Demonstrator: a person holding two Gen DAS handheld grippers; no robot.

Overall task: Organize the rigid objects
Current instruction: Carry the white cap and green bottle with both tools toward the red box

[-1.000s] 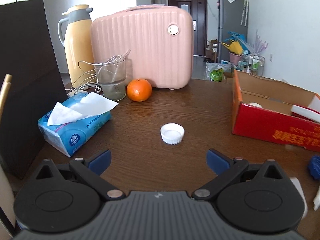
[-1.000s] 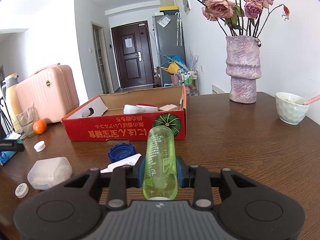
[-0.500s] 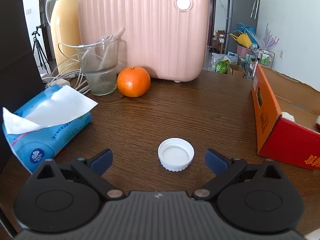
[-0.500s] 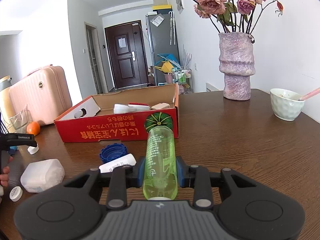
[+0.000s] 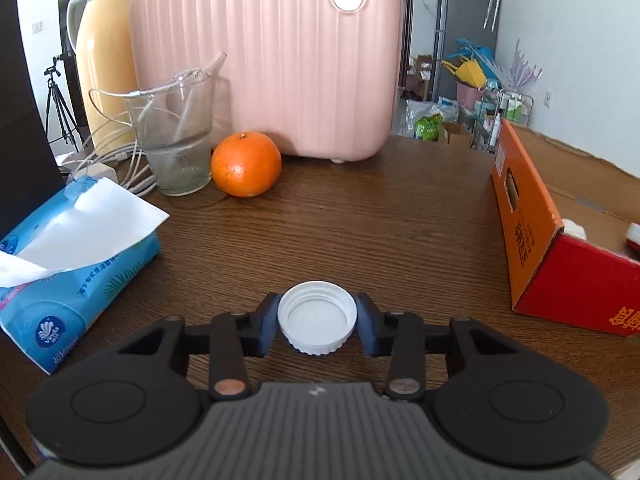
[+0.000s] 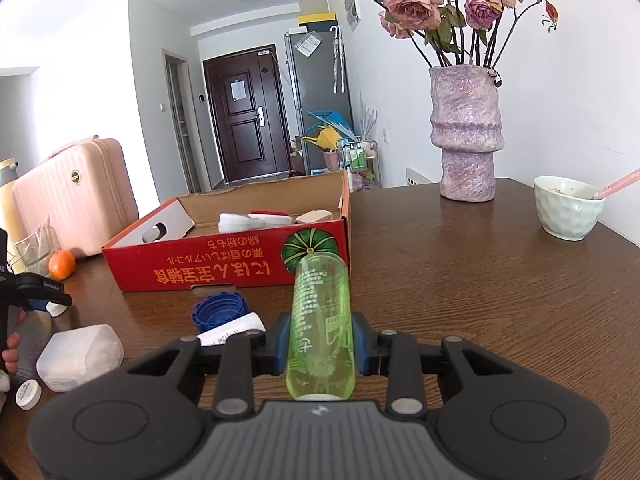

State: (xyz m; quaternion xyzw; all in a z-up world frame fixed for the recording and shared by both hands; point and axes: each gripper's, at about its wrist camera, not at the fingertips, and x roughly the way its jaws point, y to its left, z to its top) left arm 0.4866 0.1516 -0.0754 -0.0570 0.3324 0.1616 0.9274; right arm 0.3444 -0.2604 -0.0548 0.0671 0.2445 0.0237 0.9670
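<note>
**Left claw closes on the cap**

The left claw (image 5: 317, 325) has just been closing and now pinches the white cap (image 5: 317, 322), open side up on the bench (image 5: 380, 216). The right claw (image 6: 320, 344) grips the green bottle (image 6: 320, 320). Next, likely the red box (image 5: 560, 264).

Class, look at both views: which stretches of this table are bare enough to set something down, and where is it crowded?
Bare wood lies between the orange, the tissue pack and the cardboard box, and between box, vase and bowl. It is crowded in front of the box: a blue cap, a tub and a small lid.
</note>
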